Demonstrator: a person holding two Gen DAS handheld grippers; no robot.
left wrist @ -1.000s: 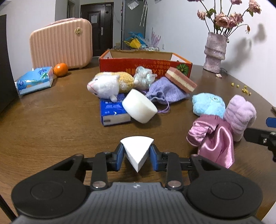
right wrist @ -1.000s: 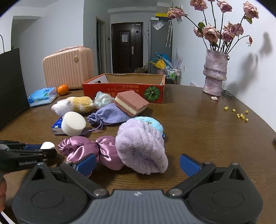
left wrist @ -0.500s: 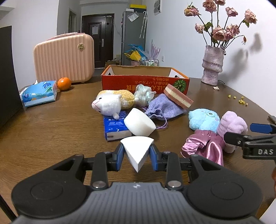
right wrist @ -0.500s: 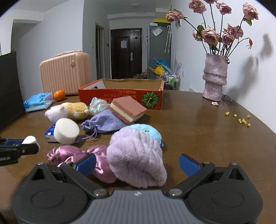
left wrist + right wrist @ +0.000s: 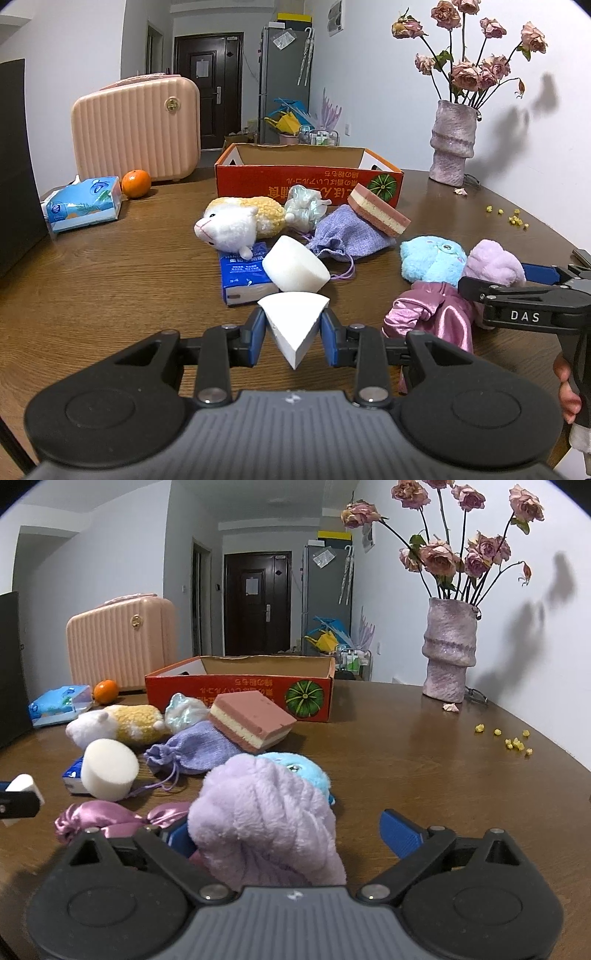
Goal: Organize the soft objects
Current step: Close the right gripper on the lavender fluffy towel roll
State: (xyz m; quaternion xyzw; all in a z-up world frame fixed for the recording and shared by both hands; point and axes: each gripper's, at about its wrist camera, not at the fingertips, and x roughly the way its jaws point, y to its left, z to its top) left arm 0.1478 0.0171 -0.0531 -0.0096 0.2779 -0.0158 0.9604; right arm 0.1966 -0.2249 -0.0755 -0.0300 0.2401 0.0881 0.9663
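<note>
My left gripper (image 5: pixel 293 332) is shut on a white wedge sponge (image 5: pixel 293 321), held low over the wooden table (image 5: pixel 110 295). My right gripper (image 5: pixel 290 836) straddles a lilac plush (image 5: pixel 262 812) and its jaws are closing. The right blue pad still stands clear of the plush. Against the plush lie a blue plush (image 5: pixel 306 771) and a pink satin pouch (image 5: pixel 96 819). Farther off are a white cylinder sponge (image 5: pixel 295 264), a purple drawstring pouch (image 5: pixel 347 236), a layered pink sponge (image 5: pixel 378 212) and a plush hamster (image 5: pixel 240 221). An open orange box (image 5: pixel 308 181) stands behind them.
A blue tissue pack (image 5: pixel 240 280) lies under the cylinder sponge. At the left back are a tissue packet (image 5: pixel 83 203), an orange (image 5: pixel 136 183) and a pink suitcase (image 5: pixel 136 129). A vase of flowers (image 5: pixel 452 147) and yellow crumbs (image 5: pixel 513 219) sit at the right.
My right gripper has moved forward and down so the lilac plush sits between its jaws, which have narrowed slightly. The left gripper has tilted up a little, still holding the wedge.
</note>
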